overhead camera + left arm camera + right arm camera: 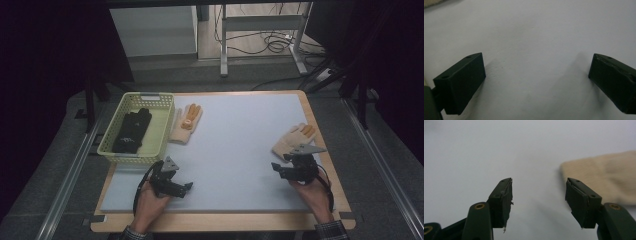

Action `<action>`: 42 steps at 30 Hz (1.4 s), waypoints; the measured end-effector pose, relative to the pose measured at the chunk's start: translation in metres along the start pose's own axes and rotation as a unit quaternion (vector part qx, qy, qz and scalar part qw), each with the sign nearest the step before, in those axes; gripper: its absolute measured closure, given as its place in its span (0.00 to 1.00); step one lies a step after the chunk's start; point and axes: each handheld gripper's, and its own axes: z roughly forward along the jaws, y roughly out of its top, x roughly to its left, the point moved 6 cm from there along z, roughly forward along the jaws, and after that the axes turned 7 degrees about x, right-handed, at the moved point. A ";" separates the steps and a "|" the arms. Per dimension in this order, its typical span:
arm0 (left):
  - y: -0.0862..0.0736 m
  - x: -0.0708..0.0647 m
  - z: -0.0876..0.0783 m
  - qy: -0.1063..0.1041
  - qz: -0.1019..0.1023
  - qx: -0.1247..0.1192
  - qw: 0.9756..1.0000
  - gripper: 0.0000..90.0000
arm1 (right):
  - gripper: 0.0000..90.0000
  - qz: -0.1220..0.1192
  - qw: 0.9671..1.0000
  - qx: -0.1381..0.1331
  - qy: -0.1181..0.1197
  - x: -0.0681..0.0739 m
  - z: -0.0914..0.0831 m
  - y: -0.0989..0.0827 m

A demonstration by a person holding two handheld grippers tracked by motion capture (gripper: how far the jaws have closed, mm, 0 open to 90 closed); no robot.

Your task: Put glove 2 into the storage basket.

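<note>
- Dark curtains closed in the room around a wooden table (pixel 220 222) topped with a pale grey mat (pixel 235 145).
- At the mat's far left stood a yellow-green basket (pixel 162 112) with a black glove (pixel 132 131) lying inside it.
- Just beside the basket's right wall lay a cream glove with orange fingers (pixel 187 122), flat on the mat.
- A second cream glove (pixel 294 138) lay near the mat's right edge, its cuff toward the right gripper (pixel 276 167).
- The right gripper's jaws stood moderately apart with nothing between them; in the right gripper view that glove (pixel 604 173) sat just beyond the right-hand jaw.
- The left gripper (pixel 186 187) rested low over bare mat at the near left, jaws spread wide and empty.
</note>
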 end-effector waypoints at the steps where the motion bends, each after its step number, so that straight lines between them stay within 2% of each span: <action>1: 0.000 0.000 0.000 0.000 0.000 0.000 1.000 0.01 | 0.43 0.003 1.000 -0.002 -0.005 -0.004 -0.002 0.002; 4: 0.000 0.000 0.000 0.000 0.000 0.000 1.000 0.01 | 0.43 0.015 1.000 -0.006 -0.024 -0.023 -0.007 0.010; 5: 0.000 0.000 0.000 0.000 0.000 0.000 1.000 0.01 | 0.43 0.015 1.000 -0.006 -0.024 -0.023 -0.007 0.010; 6: 0.000 0.000 0.000 0.000 0.000 0.000 1.000 0.01 | 0.47 0.024 0.999 -0.007 -0.042 -0.040 -0.008 0.015; 7: 0.000 0.000 0.000 0.000 0.000 0.000 1.000 0.01 | 0.53 0.027 0.998 -0.006 -0.051 -0.048 -0.007 0.016; 8: 0.000 0.000 0.000 0.000 0.000 0.000 1.000 0.01 | 0.58 0.028 0.998 -0.005 -0.057 -0.054 -0.006 0.017; 9: 0.000 0.000 0.000 0.000 0.000 0.000 1.000 0.01 | 0.58 0.028 0.998 -0.005 -0.057 -0.054 -0.006 0.017; 10: 0.000 0.000 0.000 0.000 0.000 0.000 1.000 0.01 | 0.64 0.040 0.997 -0.003 -0.073 -0.070 -0.002 0.020; 11: 0.000 0.000 0.000 0.000 0.000 0.000 1.000 0.01 | 0.64 0.040 0.997 -0.003 -0.073 -0.070 -0.002 0.020; 12: 0.000 0.000 0.000 0.000 0.000 0.000 1.000 0.01 | 0.65 0.046 0.996 -0.005 -0.073 -0.076 0.001 0.021; 13: 0.000 0.000 0.000 0.000 0.000 0.000 1.000 0.01 | 0.64 0.056 0.996 -0.006 -0.071 -0.080 0.004 0.022; 14: 0.000 0.000 0.000 0.000 0.000 0.000 1.000 0.01 | 0.56 0.064 0.995 0.000 -0.072 -0.089 0.012 0.024; 15: 0.000 0.000 0.000 0.000 0.000 0.000 1.000 0.01 | 0.51 0.065 0.995 0.002 -0.074 -0.092 0.015 0.025; 16: 0.000 0.000 0.000 0.000 0.000 0.000 1.000 0.01 | 0.51 0.065 0.995 0.002 -0.074 -0.092 0.015 0.025; 17: 0.000 0.000 0.000 0.000 0.000 0.000 1.000 0.01 | 0.42 0.074 0.994 0.008 -0.079 -0.100 0.026 0.026; 19: 0.000 0.000 0.000 0.000 0.000 0.000 1.000 0.01 | 0.38 0.076 0.994 0.009 -0.080 -0.103 0.029 0.026; 21: 0.000 0.000 0.000 0.000 -0.001 0.000 1.000 0.01 | 0.31 0.085 0.993 0.016 -0.082 -0.112 0.043 0.024; 22: 0.000 0.000 0.000 0.000 -0.001 0.000 1.000 0.01 | 0.31 0.085 0.993 0.016 -0.082 -0.112 0.043 0.024; 23: 0.000 0.000 0.000 0.000 -0.001 0.000 1.000 0.01 | 0.32 0.080 0.993 0.031 -0.085 -0.115 0.053 0.019; 25: 0.000 0.000 0.000 0.000 -0.001 0.000 1.000 0.01 | 0.33 0.075 0.993 0.035 -0.089 -0.115 0.056 0.017; 27: 0.000 0.000 0.000 0.000 0.000 -0.001 1.000 0.01 | 0.44 0.050 0.993 0.035 -0.104 -0.112 0.061 0.015; 28: 0.000 0.000 0.000 0.000 0.000 -0.001 1.000 0.01 | 0.54 0.044 0.992 0.039 -0.112 -0.108 0.060 0.016; 33: 0.000 0.000 0.000 0.000 0.000 -0.001 1.000 0.01 | 0.70 0.038 0.989 0.046 -0.134 -0.102 0.057 0.018; 36: 0.000 0.000 0.000 0.000 0.000 0.000 1.000 0.01 | 0.74 0.039 0.990 0.041 -0.128 -0.101 0.053 0.019; 38: 0.000 0.000 0.000 0.000 0.000 0.000 1.000 0.01 | 0.85 0.036 0.992 0.023 -0.115 -0.096 0.043 0.022; 39: 0.000 0.000 0.000 0.000 0.000 0.000 1.000 0.01 | 0.85 0.036 0.992 0.023 -0.115 -0.096 0.043 0.022; 40: 0.000 0.000 0.000 0.000 -0.001 0.000 1.000 0.01 | 0.87 0.034 0.993 0.018 -0.113 -0.095 0.040 0.024; 41: 0.000 0.000 0.000 0.000 0.000 0.000 1.000 0.01 | 0.93 0.028 0.994 0.002 -0.101 -0.087 0.031 0.028; 42: 0.000 0.000 0.000 0.000 0.000 0.000 1.000 0.01 | 0.93 0.028 0.994 0.002 -0.101 -0.087 0.031 0.028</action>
